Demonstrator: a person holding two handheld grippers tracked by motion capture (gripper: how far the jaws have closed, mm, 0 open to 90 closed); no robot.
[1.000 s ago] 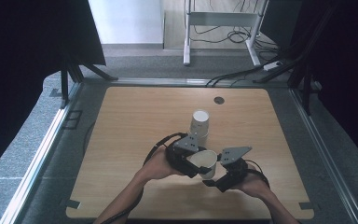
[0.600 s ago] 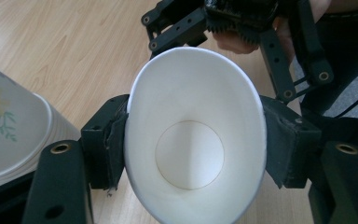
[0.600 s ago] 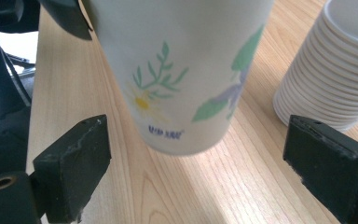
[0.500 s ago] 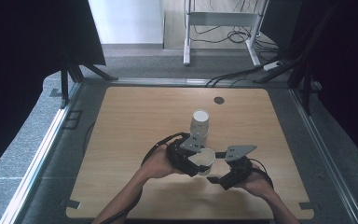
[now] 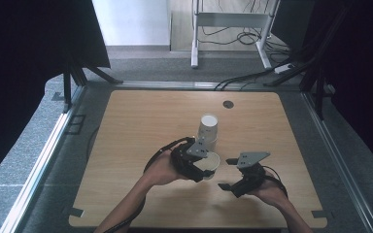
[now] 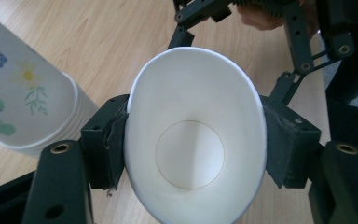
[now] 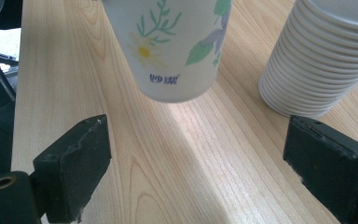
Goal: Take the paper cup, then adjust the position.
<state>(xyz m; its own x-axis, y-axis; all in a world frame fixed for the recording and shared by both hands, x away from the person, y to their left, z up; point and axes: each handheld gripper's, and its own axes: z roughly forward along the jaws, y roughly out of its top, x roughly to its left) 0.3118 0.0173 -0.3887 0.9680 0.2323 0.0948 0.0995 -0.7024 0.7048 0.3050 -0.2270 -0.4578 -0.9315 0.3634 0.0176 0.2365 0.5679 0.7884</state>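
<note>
Since the earlier frame my right gripper (image 5: 227, 174) has backed toward lower right, jaws just opened and empty, while my left gripper (image 5: 199, 164) pinches the single cup (image 6: 193, 135) at frame centre beside the stack of cups (image 5: 207, 127), squeezed oval, risking crumpling.

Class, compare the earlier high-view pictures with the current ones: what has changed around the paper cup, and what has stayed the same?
The right hand-held gripper has let go of the cup and drawn back to the right; its jaws have just been opening, and nothing is between them. Unchanged: the left hand-held gripper holds the cup, squeezing its rim oval, and the cup stack stands in place on the table.
</note>
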